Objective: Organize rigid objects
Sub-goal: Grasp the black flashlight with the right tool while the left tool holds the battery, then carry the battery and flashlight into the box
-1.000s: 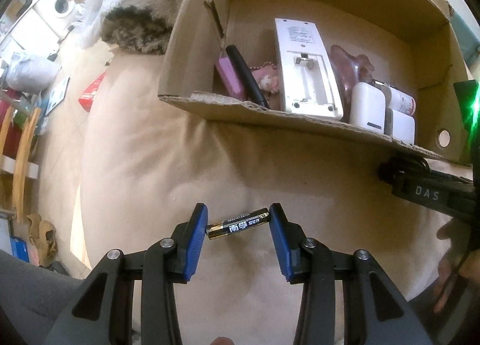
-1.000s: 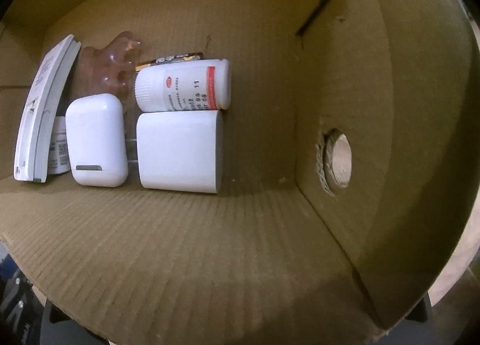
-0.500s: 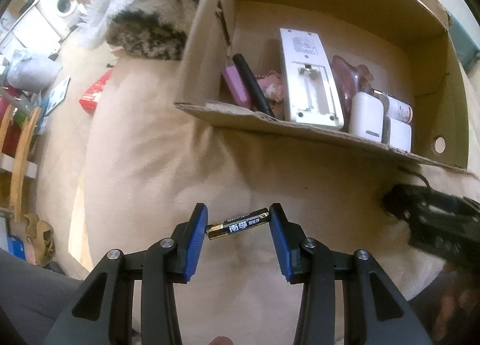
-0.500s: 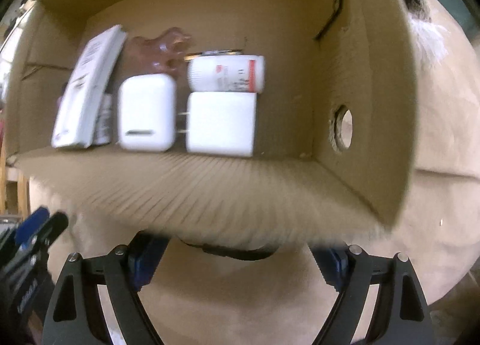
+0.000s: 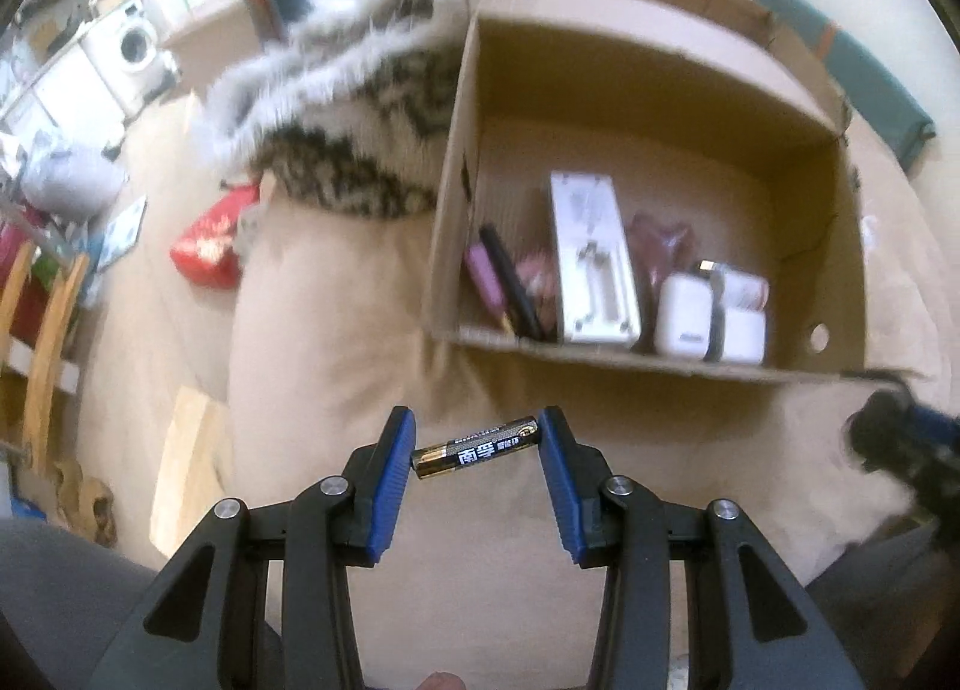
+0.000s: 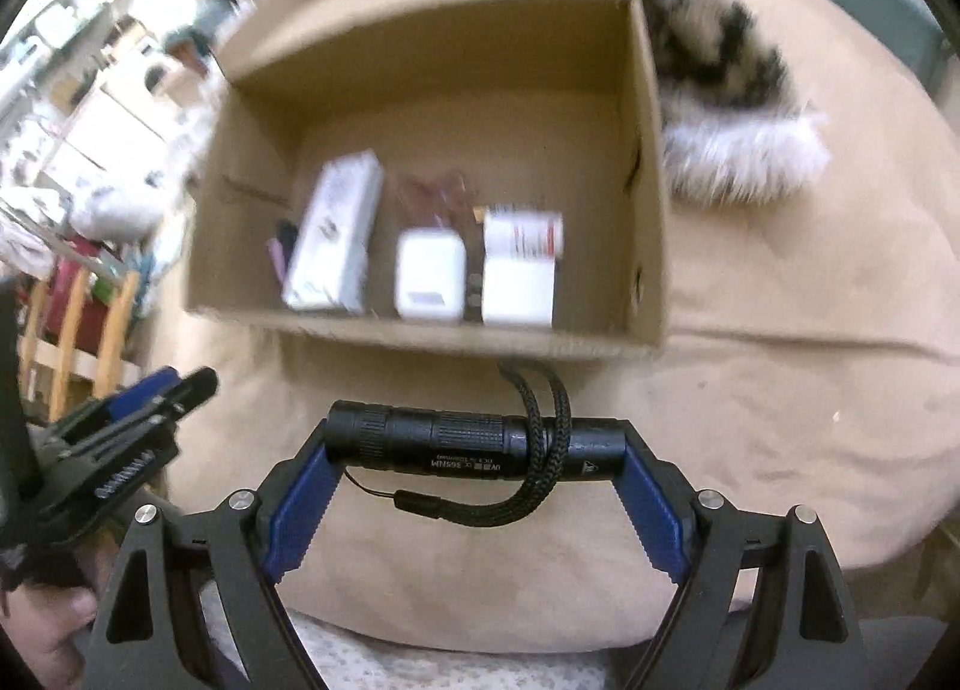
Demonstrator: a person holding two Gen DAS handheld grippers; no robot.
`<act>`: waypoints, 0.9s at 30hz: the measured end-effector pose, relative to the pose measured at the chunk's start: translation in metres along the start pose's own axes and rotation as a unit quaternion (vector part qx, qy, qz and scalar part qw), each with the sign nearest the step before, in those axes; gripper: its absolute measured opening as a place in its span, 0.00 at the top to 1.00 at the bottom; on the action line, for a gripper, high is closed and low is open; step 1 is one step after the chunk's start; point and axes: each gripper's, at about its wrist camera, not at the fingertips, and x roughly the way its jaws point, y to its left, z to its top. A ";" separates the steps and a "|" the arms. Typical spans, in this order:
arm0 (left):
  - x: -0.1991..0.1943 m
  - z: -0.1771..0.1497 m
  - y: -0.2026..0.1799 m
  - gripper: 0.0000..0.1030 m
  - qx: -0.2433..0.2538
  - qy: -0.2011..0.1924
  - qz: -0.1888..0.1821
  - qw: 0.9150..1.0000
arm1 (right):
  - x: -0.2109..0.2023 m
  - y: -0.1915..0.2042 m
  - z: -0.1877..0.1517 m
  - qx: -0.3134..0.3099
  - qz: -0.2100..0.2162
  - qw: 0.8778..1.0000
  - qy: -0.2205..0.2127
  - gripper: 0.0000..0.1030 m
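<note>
My left gripper [image 5: 477, 447] is shut on a black and gold battery [image 5: 477, 446], held crosswise above the beige cushion, in front of the open cardboard box [image 5: 654, 60]. My right gripper [image 6: 474, 444] is shut on a black flashlight [image 6: 456, 438] with a black lanyard [image 6: 540, 450], also in front of the box [image 6: 432, 66]. The box holds a white remote [image 5: 591, 258], a white case [image 5: 684, 315], a white charger [image 5: 744, 336], a pill bottle [image 6: 525, 231], a pink item and a black pen [image 5: 510, 282].
The box lies on a beige cushion [image 5: 336, 294]. A furry patterned blanket [image 5: 360, 108] lies left of the box in the left view and right of it in the right wrist view [image 6: 720, 90]. A red packet [image 5: 207, 246] and wooden furniture [image 5: 42, 318] are at left.
Both grippers have drawn back from the box. The right gripper, earlier close inside the box opening, now shows the flashlight in its jaws well in front of the box. The left grip is unchanged.
</note>
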 end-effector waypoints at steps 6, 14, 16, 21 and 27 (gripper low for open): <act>-0.024 0.027 -0.002 0.62 0.004 -0.032 -0.013 0.999 | -0.032 0.013 0.053 0.002 0.030 0.999 -0.045 0.10; -0.030 0.076 -0.014 0.62 0.017 -0.069 -0.031 0.997 | -0.062 0.021 0.106 -0.015 0.061 0.992 -0.113 0.10; -0.024 0.085 -0.020 0.62 0.024 -0.072 -0.036 0.996 | -0.059 0.020 0.118 -0.011 0.070 0.990 -0.125 0.10; 0.001 0.091 -0.039 0.62 0.056 -0.069 -0.035 0.995 | -0.022 0.006 0.132 0.010 0.087 0.990 -0.115 0.10; 0.034 0.080 -0.058 0.62 0.086 -0.051 -0.045 0.994 | 0.032 -0.004 0.121 0.007 0.083 0.993 -0.088 0.10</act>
